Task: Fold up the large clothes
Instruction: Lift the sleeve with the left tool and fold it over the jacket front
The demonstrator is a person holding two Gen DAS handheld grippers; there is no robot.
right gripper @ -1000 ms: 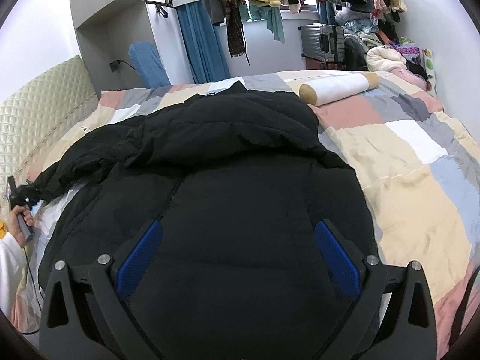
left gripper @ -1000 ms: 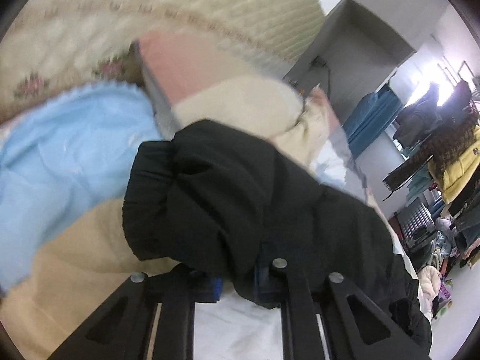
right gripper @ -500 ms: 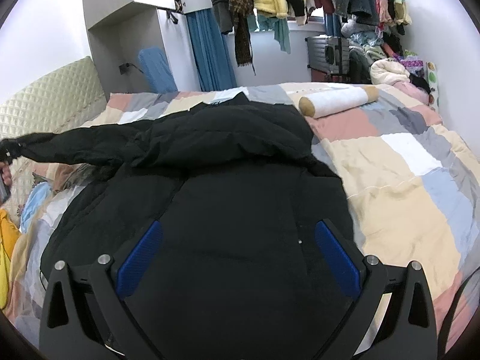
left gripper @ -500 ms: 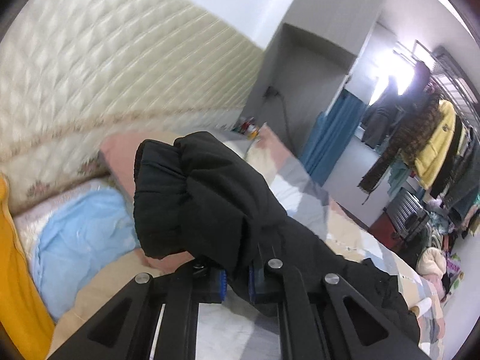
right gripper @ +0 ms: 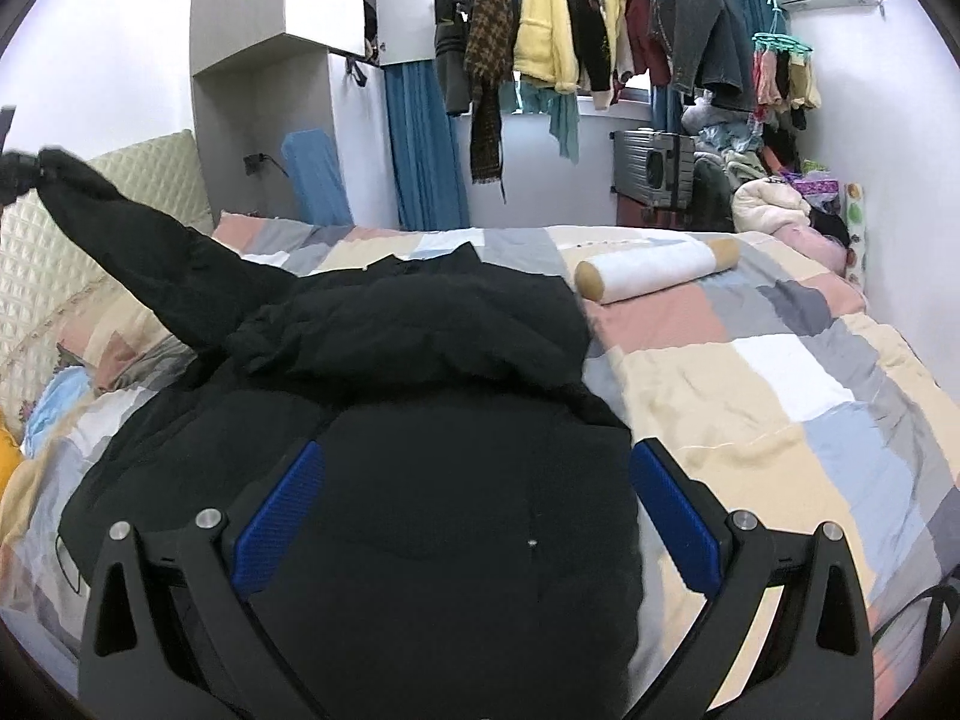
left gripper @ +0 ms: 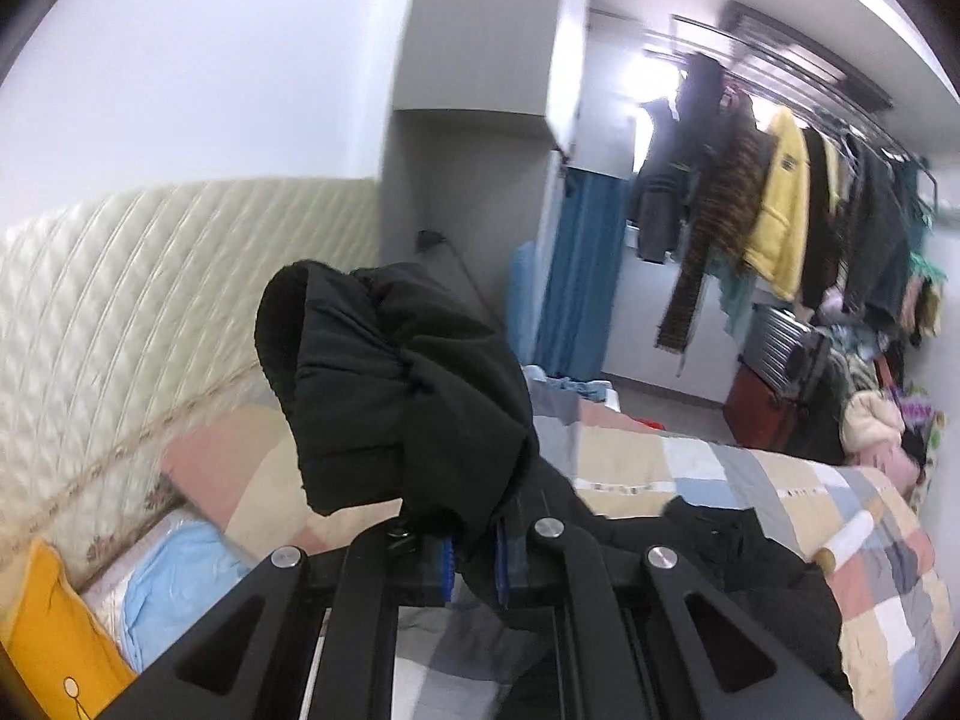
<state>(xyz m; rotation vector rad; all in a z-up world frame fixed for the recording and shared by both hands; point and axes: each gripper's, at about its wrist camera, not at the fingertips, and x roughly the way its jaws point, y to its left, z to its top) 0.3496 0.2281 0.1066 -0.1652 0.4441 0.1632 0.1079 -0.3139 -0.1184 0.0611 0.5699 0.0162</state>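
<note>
A large black padded jacket [right gripper: 420, 396] lies spread on the patchwork quilt of the bed [right gripper: 780, 372]. My left gripper [left gripper: 474, 561] is shut on the jacket's sleeve [left gripper: 396, 390] near the cuff and holds it raised in the air. In the right wrist view the sleeve [right gripper: 138, 252] rises from the jacket's body up to the far left. My right gripper [right gripper: 474, 510] is open and empty, low over the jacket's body; its blue pads [right gripper: 279, 516] stand wide apart.
A quilted headboard [left gripper: 150, 300] and pillows [left gripper: 174, 576] are on the left. A white bolster roll [right gripper: 654, 269] lies on the bed behind the jacket. Hanging clothes [right gripper: 570, 30], a suitcase [right gripper: 654, 165] and piled laundry [right gripper: 774, 204] fill the far wall.
My left gripper has lifted the sleeve from the bed high into the air, pulling it taut away from the jacket. My right gripper has stayed open over the jacket.
</note>
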